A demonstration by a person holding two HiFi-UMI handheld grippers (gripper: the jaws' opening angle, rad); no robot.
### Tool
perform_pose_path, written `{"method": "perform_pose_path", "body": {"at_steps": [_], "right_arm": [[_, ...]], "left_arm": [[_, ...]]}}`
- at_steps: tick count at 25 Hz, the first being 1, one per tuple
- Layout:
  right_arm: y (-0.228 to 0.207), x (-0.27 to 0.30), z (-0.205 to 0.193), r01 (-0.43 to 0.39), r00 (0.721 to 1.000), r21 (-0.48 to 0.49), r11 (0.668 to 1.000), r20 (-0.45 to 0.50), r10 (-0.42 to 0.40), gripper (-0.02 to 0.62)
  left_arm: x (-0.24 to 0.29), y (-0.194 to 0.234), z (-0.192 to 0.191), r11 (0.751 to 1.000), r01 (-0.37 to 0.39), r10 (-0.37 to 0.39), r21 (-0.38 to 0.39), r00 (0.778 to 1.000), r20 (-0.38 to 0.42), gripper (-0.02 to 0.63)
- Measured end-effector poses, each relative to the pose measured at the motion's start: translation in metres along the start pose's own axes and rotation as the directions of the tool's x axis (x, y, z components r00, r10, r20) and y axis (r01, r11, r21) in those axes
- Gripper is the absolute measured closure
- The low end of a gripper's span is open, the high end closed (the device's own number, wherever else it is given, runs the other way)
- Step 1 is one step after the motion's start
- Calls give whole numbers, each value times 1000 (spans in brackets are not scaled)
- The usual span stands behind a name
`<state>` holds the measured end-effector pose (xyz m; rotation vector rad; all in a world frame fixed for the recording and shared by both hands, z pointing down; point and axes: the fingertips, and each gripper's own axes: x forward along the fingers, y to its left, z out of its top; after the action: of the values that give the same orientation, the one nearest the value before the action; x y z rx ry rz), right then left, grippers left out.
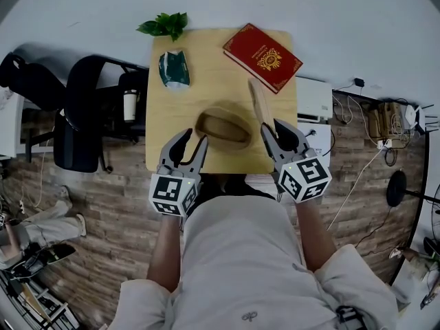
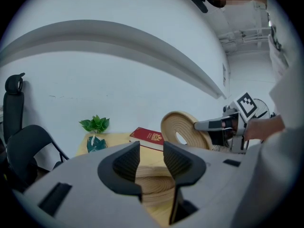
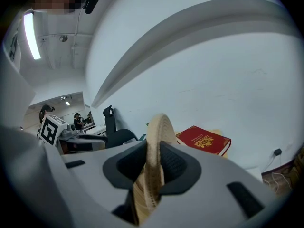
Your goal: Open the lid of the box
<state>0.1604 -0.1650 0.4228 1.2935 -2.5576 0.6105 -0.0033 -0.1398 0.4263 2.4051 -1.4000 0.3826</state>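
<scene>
The right gripper [image 1: 272,126] clamps the wooden lid [image 1: 259,103] on edge, lifted clear of the oval box [image 1: 223,128]. The left gripper [image 1: 195,139] hovers just beside it, jaws wide and empty, likely to steady it.

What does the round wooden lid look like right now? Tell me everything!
The pale round wooden lid has ringed layers, like coiled wood. It stands on edge, pinched by the right gripper, whose jaws press on its two faces. It is off the open wooden box, held up just right of it over the light wooden table.
</scene>
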Motion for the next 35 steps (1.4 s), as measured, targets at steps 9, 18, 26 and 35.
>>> {"method": "perform_pose_path", "body": {"at_steps": [9, 18, 26, 35], "right_arm": [[3, 0, -1, -6, 1000, -5, 1000, -7, 6, 512], [7, 2, -3, -17, 1000, -5, 1000, -12, 17, 512], [8, 1, -3, -17, 1000, -1, 1000, -6, 16, 512], [5, -4, -2, -10, 1000, 1, 1000, -3, 10, 512]], "left_arm": [[-4, 2, -1, 1000, -20, 20, -6, 1000, 1, 480], [-10, 8, -1, 999, -49, 49, -10, 999, 3, 530], [-13, 11, -2, 998, -64, 64, -17, 998, -2, 550], [-15, 10, -1, 997, -74, 74, -19, 997, 0, 581]]}}
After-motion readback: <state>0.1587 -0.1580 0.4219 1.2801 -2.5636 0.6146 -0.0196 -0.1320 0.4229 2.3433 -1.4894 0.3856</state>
